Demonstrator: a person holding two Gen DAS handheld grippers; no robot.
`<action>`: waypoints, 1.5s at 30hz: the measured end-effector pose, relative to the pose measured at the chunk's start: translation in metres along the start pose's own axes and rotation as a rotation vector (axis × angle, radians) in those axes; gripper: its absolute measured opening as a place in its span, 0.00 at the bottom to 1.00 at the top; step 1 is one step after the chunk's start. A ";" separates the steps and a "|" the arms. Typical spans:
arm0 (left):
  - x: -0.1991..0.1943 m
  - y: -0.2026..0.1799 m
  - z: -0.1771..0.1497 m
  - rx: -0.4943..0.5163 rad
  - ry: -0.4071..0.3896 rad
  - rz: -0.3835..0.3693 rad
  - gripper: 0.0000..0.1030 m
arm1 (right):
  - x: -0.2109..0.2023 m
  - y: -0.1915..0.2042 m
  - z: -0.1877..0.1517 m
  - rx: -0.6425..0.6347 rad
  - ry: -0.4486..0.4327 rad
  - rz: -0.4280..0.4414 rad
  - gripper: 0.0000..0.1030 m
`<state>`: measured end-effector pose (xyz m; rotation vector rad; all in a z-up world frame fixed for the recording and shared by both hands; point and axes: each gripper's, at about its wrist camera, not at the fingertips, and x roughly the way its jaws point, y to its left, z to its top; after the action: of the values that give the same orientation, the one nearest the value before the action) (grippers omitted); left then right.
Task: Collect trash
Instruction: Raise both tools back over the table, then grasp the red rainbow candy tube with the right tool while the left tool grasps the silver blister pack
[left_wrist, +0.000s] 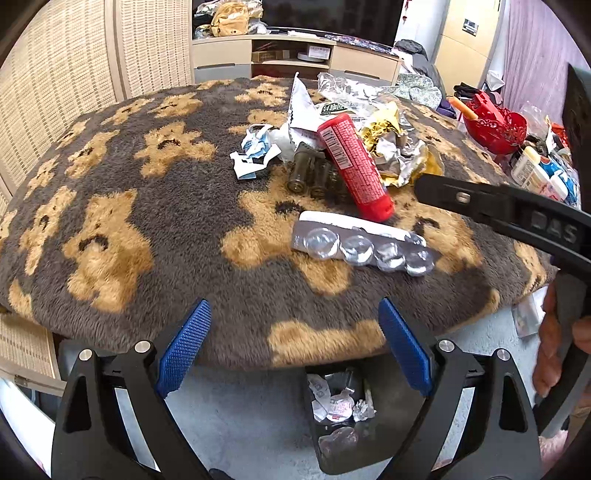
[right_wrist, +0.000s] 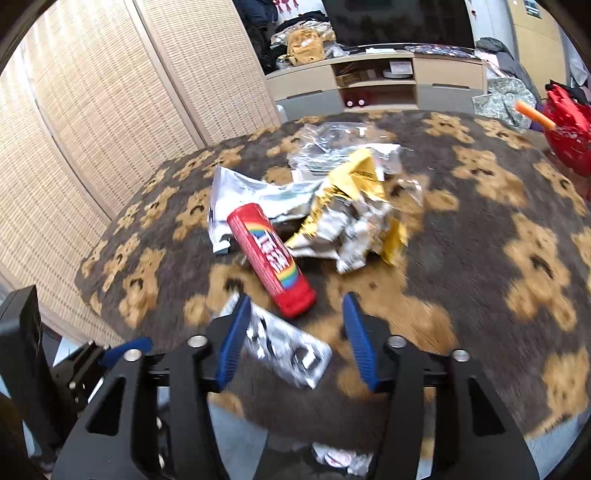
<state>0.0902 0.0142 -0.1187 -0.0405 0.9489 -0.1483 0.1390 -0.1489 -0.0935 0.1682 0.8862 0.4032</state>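
Left wrist view shows us the trash still heaped on the fuzzy bear-patterned worktop (left_wrist: 110, 206): a blister pack (left_wrist: 364, 242) nearest the edge, a red tube (left_wrist: 354, 166) leaning over some brown vials (left_wrist: 314, 175) just behind it, then torn paper (left_wrist: 253, 151), a white wrapper (left_wrist: 301, 107), a gold foil bag (left_wrist: 395, 147) and clear plastic (left_wrist: 343, 86) farther back. Below the edge stands a bin (left_wrist: 341, 410) that already holds crumpled scraps and small lids, so we judge the task partly done, with most of the pile left to move.

Our left tongs (left_wrist: 295, 332) hang open and empty above the edge, over the bin. In the right wrist view, our right tongs (right_wrist: 295, 339) are also spread and hold nothing; the blister pack (right_wrist: 291, 350) shows between the blue pads (right_wrist: 232, 343), though we cannot tell whether they touch it. The red tube (right_wrist: 271, 258) lies just beyond. That pack looks like the next piece to go. A red basket (left_wrist: 495, 129) and bottles (left_wrist: 539, 173) sit apart at the right.
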 end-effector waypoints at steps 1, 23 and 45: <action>0.002 0.000 0.002 0.000 0.003 -0.005 0.84 | 0.008 0.002 0.004 -0.006 0.010 0.003 0.45; 0.037 -0.034 0.018 0.010 0.055 -0.108 0.83 | 0.037 -0.011 0.035 -0.059 0.031 0.038 0.35; 0.066 -0.086 0.050 -0.008 0.016 -0.099 0.72 | -0.042 -0.097 0.042 0.042 -0.087 -0.032 0.35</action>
<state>0.1595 -0.0821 -0.1336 -0.0937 0.9634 -0.2365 0.1740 -0.2538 -0.0669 0.2081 0.8111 0.3452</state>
